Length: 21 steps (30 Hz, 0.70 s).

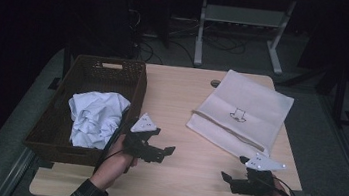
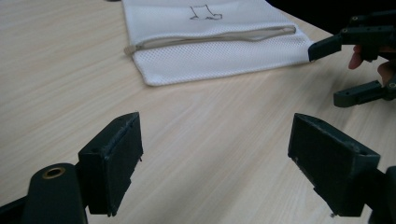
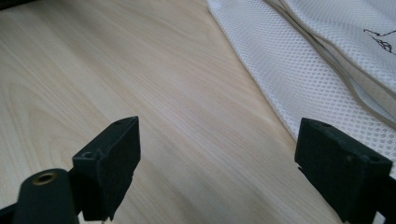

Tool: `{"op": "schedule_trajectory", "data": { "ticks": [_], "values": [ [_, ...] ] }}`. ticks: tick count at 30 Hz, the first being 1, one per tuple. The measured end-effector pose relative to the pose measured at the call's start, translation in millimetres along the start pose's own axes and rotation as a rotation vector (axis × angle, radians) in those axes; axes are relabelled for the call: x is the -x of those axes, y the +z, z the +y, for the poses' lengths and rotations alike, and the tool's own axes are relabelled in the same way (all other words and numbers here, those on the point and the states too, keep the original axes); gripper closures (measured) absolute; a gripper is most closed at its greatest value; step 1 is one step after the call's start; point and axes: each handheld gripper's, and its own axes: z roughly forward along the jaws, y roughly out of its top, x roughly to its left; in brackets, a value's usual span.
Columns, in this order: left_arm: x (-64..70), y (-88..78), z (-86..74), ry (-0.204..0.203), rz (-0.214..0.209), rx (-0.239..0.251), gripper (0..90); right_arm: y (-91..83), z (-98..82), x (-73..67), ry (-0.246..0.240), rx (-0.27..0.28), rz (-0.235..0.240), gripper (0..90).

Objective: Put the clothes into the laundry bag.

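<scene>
A white mesh zip bag (image 1: 241, 114) with a small black drawing lies flat on the right half of the wooden table (image 1: 182, 99). A crumpled white cloth (image 1: 94, 117) sits in a dark wicker basket (image 1: 53, 123) at the left. My left gripper (image 1: 166, 141) hovers just right of the basket's front corner, pointing toward the bag, open and holding nothing (image 2: 215, 158). My right gripper (image 1: 233, 168) is near the front right of the table, just short of the bag's near edge, open and holding nothing (image 3: 215, 163). The left gripper view shows the bag's zip (image 2: 210, 39) and the right gripper (image 2: 334, 74) beyond it.
Bare wood (image 3: 116, 70) lies between the two grippers. A round cable hole (image 1: 215, 83) sits at the table's far edge by the bag. Beyond the table are a desk frame's white legs (image 1: 201, 30) and cables on a dark floor.
</scene>
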Motion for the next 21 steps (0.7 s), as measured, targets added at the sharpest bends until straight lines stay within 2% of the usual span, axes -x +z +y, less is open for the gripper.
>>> {"op": "schedule_trajectory", "data": {
  "ticks": [6,21],
  "values": [
    [-3.9,-3.5,5.3,0.006,0.011,0.001,17.3,-0.4,0.8,0.8,0.006,0.005,-0.002,13.4],
    [-15.5,-13.5,26.6,0.052,0.043,0.000,17.3,-0.9,1.0,2.2,0.006,0.012,0.004,13.4]
  ]
}}
